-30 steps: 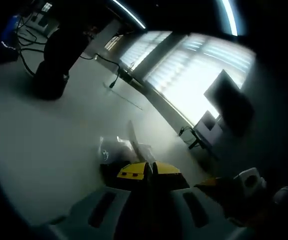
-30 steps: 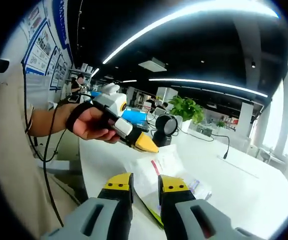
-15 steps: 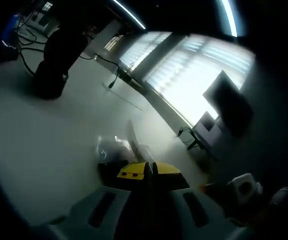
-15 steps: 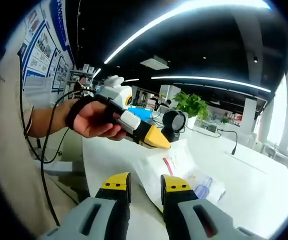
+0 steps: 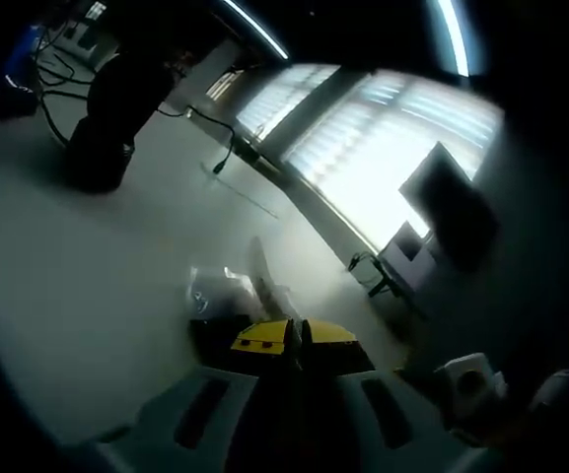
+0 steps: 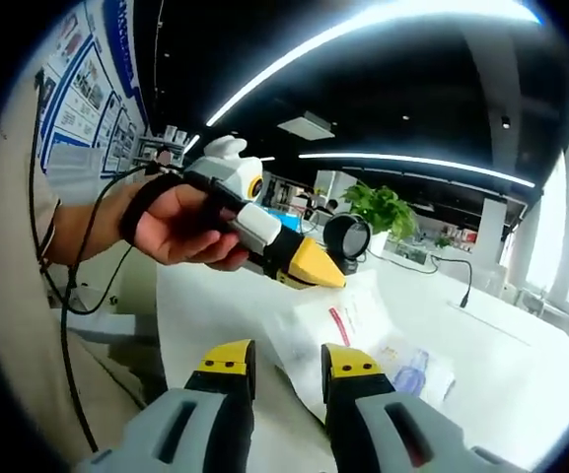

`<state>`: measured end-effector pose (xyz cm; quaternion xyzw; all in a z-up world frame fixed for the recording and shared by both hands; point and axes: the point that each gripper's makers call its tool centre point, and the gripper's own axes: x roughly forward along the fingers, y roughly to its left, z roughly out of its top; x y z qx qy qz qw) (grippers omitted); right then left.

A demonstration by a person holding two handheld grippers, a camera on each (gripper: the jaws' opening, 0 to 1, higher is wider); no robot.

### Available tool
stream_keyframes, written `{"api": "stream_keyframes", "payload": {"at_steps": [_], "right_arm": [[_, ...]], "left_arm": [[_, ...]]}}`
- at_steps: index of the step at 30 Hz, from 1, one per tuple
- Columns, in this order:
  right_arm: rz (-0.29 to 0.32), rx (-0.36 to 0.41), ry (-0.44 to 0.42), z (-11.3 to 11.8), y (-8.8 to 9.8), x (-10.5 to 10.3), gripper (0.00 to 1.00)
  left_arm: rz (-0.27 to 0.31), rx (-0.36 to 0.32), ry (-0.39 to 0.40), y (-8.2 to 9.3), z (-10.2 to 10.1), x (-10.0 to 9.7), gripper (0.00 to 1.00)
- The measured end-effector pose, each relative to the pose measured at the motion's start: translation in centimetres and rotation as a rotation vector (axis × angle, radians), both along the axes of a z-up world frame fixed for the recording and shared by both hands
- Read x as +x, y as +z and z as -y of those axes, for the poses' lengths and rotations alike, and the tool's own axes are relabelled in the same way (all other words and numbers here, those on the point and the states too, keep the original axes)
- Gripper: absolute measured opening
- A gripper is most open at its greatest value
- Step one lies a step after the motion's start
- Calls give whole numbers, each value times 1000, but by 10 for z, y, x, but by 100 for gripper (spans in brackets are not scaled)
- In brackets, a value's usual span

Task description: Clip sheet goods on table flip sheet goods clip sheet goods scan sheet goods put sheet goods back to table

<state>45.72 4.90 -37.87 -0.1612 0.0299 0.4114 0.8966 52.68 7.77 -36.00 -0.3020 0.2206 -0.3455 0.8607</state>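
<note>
In the right gripper view the right gripper (image 6: 289, 363) has its yellow-tipped jaws standing apart with nothing between them, above the near edge of the white tabletop (image 6: 521, 394). The flat packet (image 6: 363, 330) lies on that tabletop just beyond the jaws, one edge lifted by the left gripper (image 6: 325, 277), whose yellow tips are pressed together on it; a hand (image 6: 180, 225) holds that gripper, which sits a little further right and closer than a second ago. In the dim left gripper view the left gripper (image 5: 294, 335) has its jaws closed, pinching the packet (image 5: 227, 293), which reaches out over the tabletop (image 5: 77, 266). A dark round stand (image 5: 106, 118) rests far back, much as before.
</note>
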Motion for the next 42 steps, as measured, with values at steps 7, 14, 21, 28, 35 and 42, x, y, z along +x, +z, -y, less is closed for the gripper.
{"api": "stream_keyframes", "payload": {"at_steps": [7, 14, 21, 28, 35, 42], "right_arm": [[30, 26, -29, -4, 5, 5, 23], [54, 16, -52, -3, 4, 9, 20], [83, 12, -25, -7, 7, 3, 0], [88, 28, -22, -3, 10, 4, 0], [113, 18, -7, -2, 12, 3, 0], [135, 27, -5, 1, 19, 3, 0]], "left_arm": [[-15, -22, -2, 1, 1, -1, 0], [-17, -26, 0, 1, 2, -2, 0], [-13, -19, 7, 0, 1, -2, 0], [-13, -17, 2, 0, 2, -2, 0], [9, 2, -2, 0, 0, 0, 0], [59, 33, -3, 3, -2, 1, 1]]}}
